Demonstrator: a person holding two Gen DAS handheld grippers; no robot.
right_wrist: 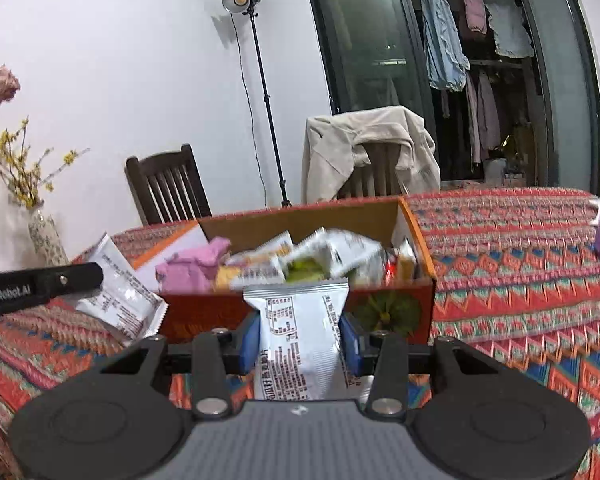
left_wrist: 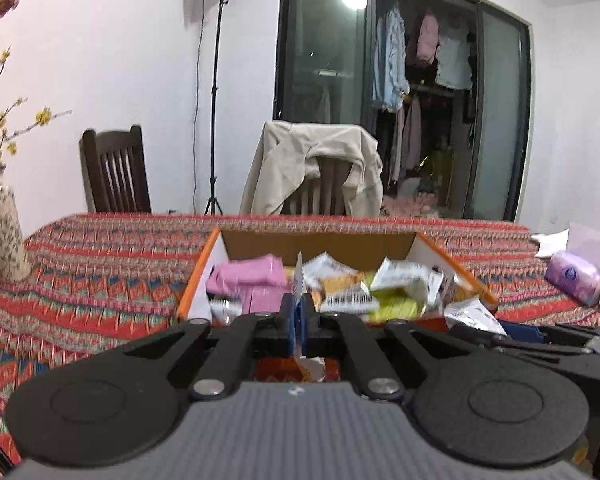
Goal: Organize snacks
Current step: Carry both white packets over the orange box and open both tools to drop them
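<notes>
Left gripper (left_wrist: 299,316) closed tight on a thin snack packet (left_wrist: 299,280), seen edge-on, serrated end standing upright above the blue pads. In the right wrist view, same packet (right_wrist: 120,292) visible flat-faced at left, white with dark print, gripped by the left gripper's black finger (right_wrist: 40,286) and held above the table, apart from the box.

Right gripper (right_wrist: 300,334) clamped on a second white packet (right_wrist: 300,328), printed text facing the camera, blue pads (right_wrist: 250,340) pressing both its sides; top seal level with the near wall of the box.

Cardboard box (left_wrist: 432,246) with orange rim, open-topped, set toward the table's middle, ahead of both grippers. Inside: pink packets (left_wrist: 248,276) along the left side, white and yellow-green packets (left_wrist: 400,280) heaped centre and right. Contents blurred; count not determinable.

Table covered by a red patterned cloth (left_wrist: 100,272). Flowered vase (left_wrist: 4,232) with yellow sprigs at the table's left edge. Purple tissue pack (left_wrist: 576,276) near the right edge. Two wooden chairs beyond the far edge, right one (left_wrist: 324,188) draped with a beige jacket (left_wrist: 292,164). Light stand (left_wrist: 216,92) against the wall.
</notes>
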